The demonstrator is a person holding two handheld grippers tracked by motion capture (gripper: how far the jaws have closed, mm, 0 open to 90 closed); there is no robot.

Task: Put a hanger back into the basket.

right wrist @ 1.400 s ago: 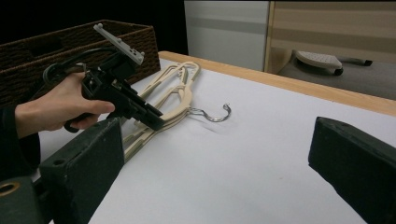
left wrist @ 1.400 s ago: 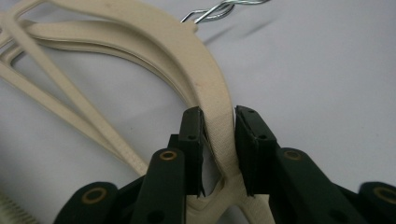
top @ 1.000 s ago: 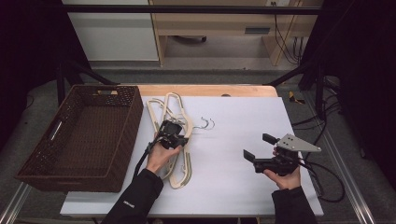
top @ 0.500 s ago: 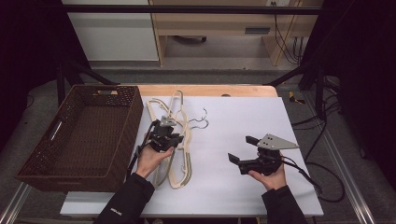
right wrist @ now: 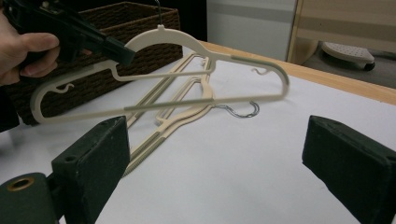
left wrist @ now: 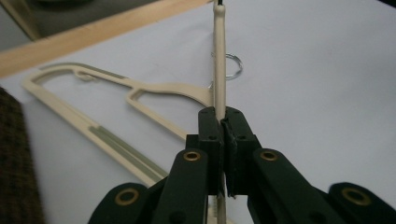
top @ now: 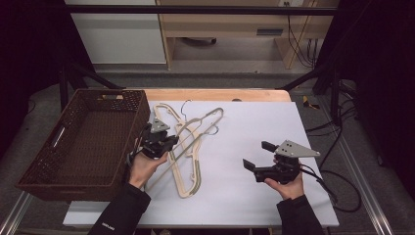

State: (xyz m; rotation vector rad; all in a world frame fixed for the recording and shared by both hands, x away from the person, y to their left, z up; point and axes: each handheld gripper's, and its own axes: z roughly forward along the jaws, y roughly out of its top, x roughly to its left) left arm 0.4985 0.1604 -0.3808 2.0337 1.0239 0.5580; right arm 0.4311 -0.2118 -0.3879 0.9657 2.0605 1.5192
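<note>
Left gripper (top: 164, 141) has just closed, pinching the cream hanger (right wrist: 187, 70), now raised beside the basket (top: 83, 142); right gripper (top: 257, 155) spread, idle.

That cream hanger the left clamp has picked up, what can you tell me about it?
The lifted hanger looks like cream plastic with greyish non-slip strips on its shoulder and lower bar, small notch hooks, and a metal hook on top. The left gripper is shut on its shoulder, holding it clear of the white table, upright and tilted. The other hangers lie flat below it.
</note>
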